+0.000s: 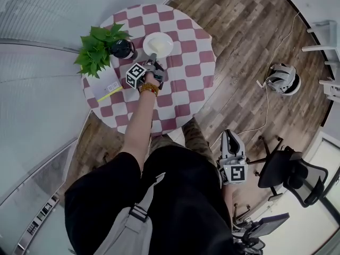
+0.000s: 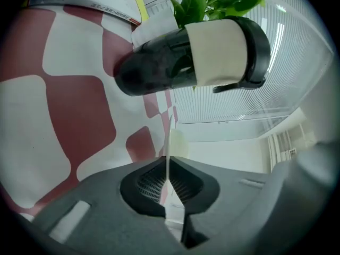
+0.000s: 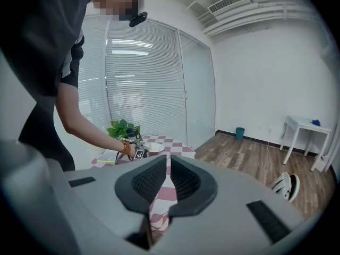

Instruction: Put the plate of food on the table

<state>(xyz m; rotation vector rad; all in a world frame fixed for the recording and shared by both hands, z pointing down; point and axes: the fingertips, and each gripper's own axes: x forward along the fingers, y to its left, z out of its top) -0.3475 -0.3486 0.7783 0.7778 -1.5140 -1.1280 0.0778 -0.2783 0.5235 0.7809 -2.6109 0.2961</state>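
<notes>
one gripper does the work: the left gripper (image 1: 153, 62) is out over the round table with a red-and-white chequered cloth (image 1: 183, 84). its jaws are pinched tight on the near rim of the round white plate carrying a pale heap of food (image 1: 158, 45). in the left gripper view that rim shows as a thin white edge clamped between the dark ribbed pads (image 2: 149, 182).

the plate looks to be down on the cloth, just beside a black cup with a cream band (image 2: 212, 52) and a leafy green potted plant (image 1: 98, 49). whether its full weight rests there i cannot tell.

i judge this to be the set-down step, nearly finished. the next move calls for parting the jaws and drawing back level, without dragging the plate or nudging the cup.

the right gripper (image 3: 166, 161) hangs by the person's side, well apart from the table, jaws drawn together on nothing.
</notes>
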